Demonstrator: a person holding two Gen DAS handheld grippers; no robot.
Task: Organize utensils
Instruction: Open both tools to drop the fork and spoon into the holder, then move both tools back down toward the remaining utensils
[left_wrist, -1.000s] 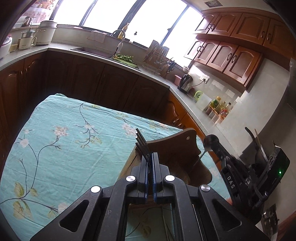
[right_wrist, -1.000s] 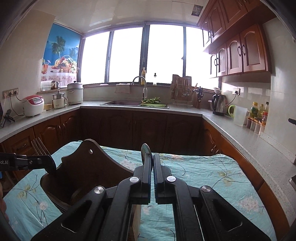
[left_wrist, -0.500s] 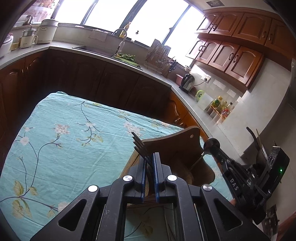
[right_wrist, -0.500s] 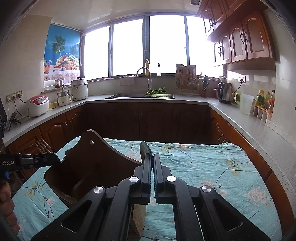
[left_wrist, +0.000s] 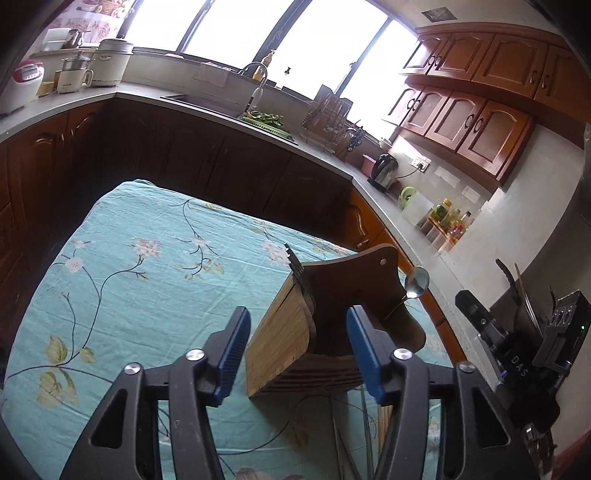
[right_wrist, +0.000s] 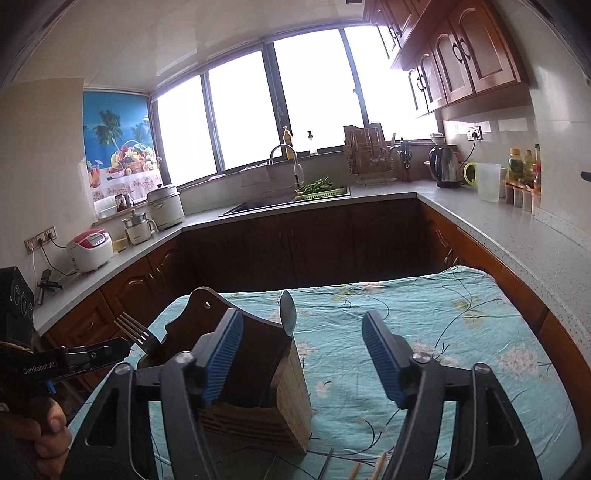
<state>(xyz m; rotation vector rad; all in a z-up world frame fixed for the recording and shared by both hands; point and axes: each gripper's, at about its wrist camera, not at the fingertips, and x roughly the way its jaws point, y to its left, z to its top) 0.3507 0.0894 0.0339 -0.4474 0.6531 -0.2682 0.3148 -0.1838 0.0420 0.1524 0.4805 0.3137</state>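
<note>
The left gripper (left_wrist: 297, 350) stands wide open, its blue-padded fingers (left_wrist: 232, 354) spread to either side of the brown wooden utensil holder (left_wrist: 325, 325) and holding nothing. The holder sits directly ahead of it on the counter, which is covered with a teal floral cloth (left_wrist: 147, 288). A silver metal fork (left_wrist: 297, 271) stands upright in the holder's near-left compartment, tines up, just beyond the left gripper's fingertips. A silver metal spoon (left_wrist: 416, 282) stands bowl-up at the holder's far right side, its thin handle slanting down inside.

The right gripper (right_wrist: 301, 354) is also wide open and empty. From its own view the holder (right_wrist: 258, 384) lies just ahead and to the left, partly behind its left finger (right_wrist: 221, 358). The spoon (right_wrist: 287, 318) rises between the two fingers, nearer the left one, free of both. The fork (right_wrist: 136, 334) shows further left, at the holder's other end, with the left gripper's black body (right_wrist: 74, 360) just beside it. Thin sticks, seemingly chopsticks (right_wrist: 376, 469), lie on the cloth close below the right gripper, mostly hidden.
</note>
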